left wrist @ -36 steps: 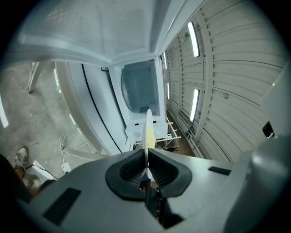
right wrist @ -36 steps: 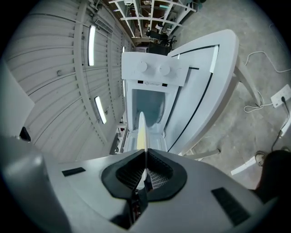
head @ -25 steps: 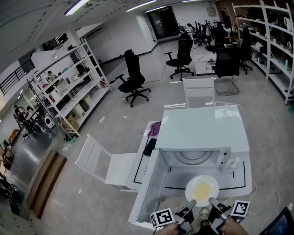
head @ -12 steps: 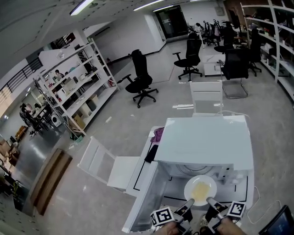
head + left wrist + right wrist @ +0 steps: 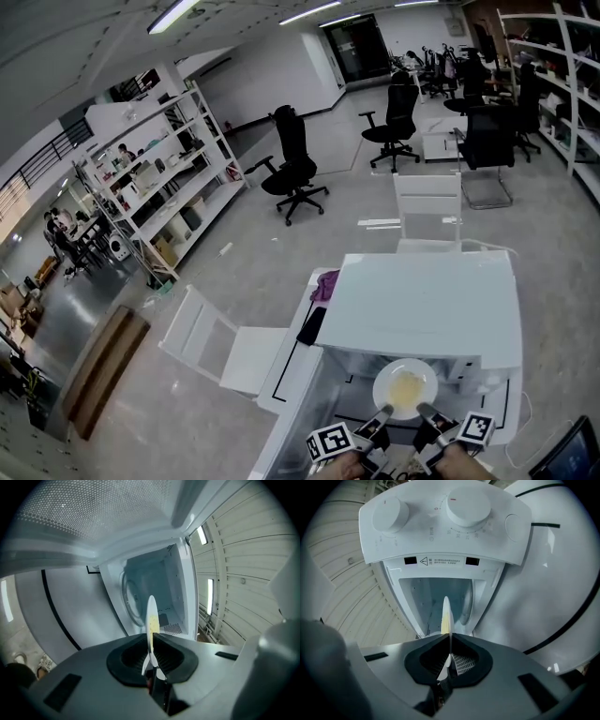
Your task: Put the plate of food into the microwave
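A white plate with a yellow food patch hangs level at the mouth of the white microwave; its far rim is just under the microwave's top edge. My left gripper and right gripper are each shut on the plate's near rim, side by side. In the left gripper view the plate stands edge-on between the jaws of the left gripper, with the cavity and glass turntable ahead. In the right gripper view the plate is pinched in the right gripper, below the control panel.
The microwave door hangs open to the left. A dark cloth and a black item lie on the table beside it. White chairs flank the table. Shelving and office chairs stand farther off.
Both grippers have carried the plate forward, from over the table in front of the microwave to its opening. Both grips are unchanged.
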